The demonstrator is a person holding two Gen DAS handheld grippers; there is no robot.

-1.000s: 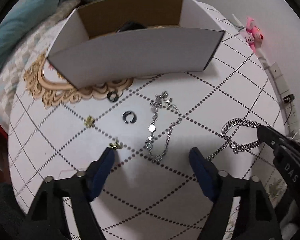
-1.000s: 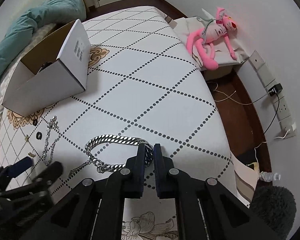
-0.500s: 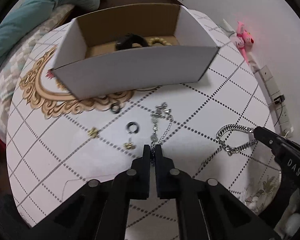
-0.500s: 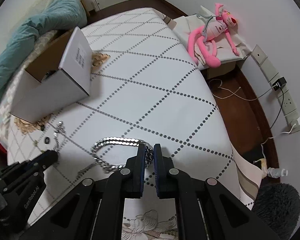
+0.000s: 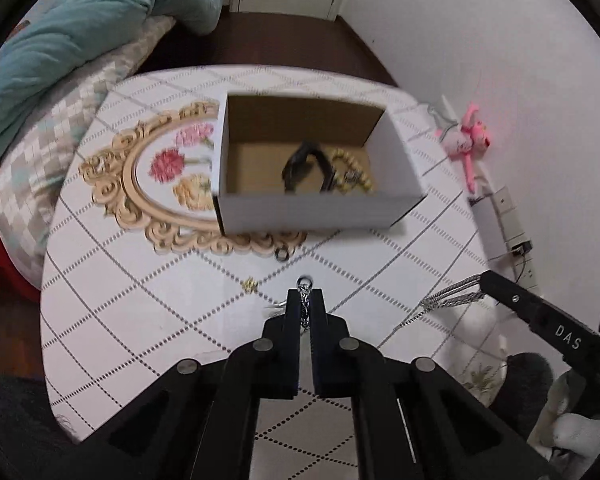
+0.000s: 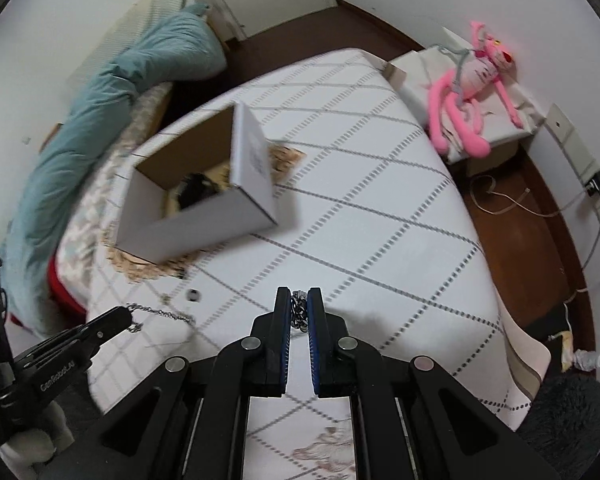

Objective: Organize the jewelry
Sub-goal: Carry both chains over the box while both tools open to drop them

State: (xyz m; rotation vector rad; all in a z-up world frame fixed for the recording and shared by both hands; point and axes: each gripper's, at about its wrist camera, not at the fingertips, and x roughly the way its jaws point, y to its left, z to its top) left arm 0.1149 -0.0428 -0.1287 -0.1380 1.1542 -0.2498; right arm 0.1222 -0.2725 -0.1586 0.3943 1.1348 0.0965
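My left gripper [image 5: 305, 295] is shut on a thin silver charm chain [image 5: 304, 285] and holds it above the table; the chain also shows in the right wrist view [image 6: 160, 312]. My right gripper [image 6: 299, 300] is shut on a thick silver link chain [image 6: 299, 309], which hangs from it in the left wrist view [image 5: 452, 298]. An open white cardboard box [image 5: 320, 210] stands ahead, with a black band [image 5: 308, 164] and a gold bead bracelet [image 5: 352, 172] inside.
A dark ring [image 5: 282, 255] and a small gold piece [image 5: 250, 284] lie on the white dotted tablecloth [image 5: 140, 300] near the box. A teal duvet [image 5: 80, 28] lies at the left. A pink plush toy [image 6: 472, 92] sits at the right, beyond the table edge.
My left gripper shut on the thin chain and lifted it. My right gripper lifted the thick chain off the table. Both moved up, with the box now seen from above.
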